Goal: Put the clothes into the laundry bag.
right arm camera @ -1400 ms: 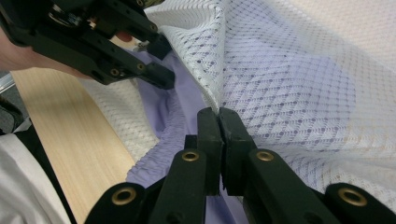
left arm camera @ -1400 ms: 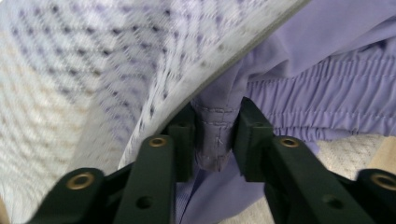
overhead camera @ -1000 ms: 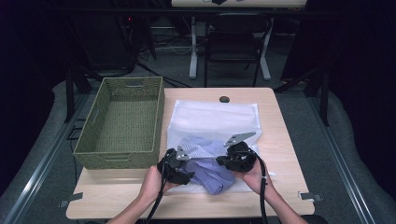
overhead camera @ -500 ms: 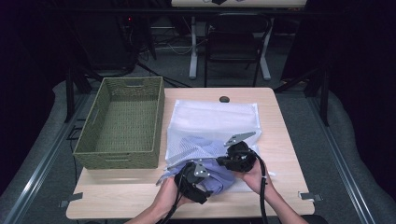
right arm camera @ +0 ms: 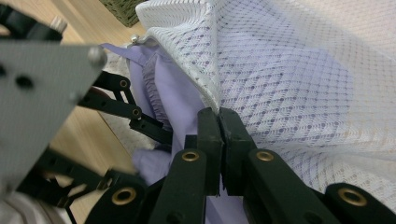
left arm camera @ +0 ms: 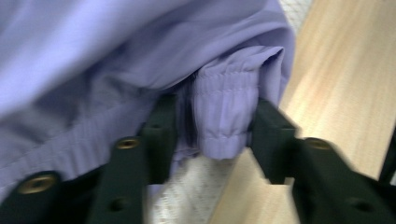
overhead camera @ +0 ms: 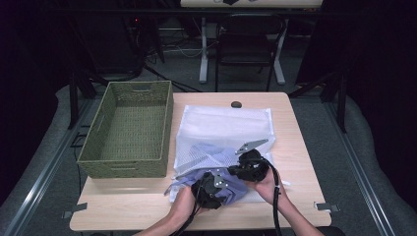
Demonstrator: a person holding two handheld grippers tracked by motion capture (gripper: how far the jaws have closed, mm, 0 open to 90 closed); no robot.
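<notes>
A white mesh laundry bag (overhead camera: 226, 123) lies flat on the wooden table (overhead camera: 295, 147). A lavender garment (overhead camera: 237, 191) sits partly inside its near open end. My left gripper (overhead camera: 220, 181) is at that opening. Its jaws have just been closing, and the garment's gathered elastic cuff (left arm camera: 224, 116) is now pinched between them. My right gripper (overhead camera: 237, 173) is shut on the bag's mesh edge (right arm camera: 210, 88) and holds it raised above the garment (right arm camera: 182, 107). The left gripper's jaws (right arm camera: 140, 119) show just beyond it.
An empty green woven basket (overhead camera: 93, 142) stands on the table's left half, close beside the bag. A small black round thing (overhead camera: 236, 104) lies at the far edge. Chairs and stand legs fill the dark floor behind the table.
My left gripper has moved right, from the bag's left corner to the garment at the opening, and has closed on the cuff. The right gripper has kept still on the mesh.
</notes>
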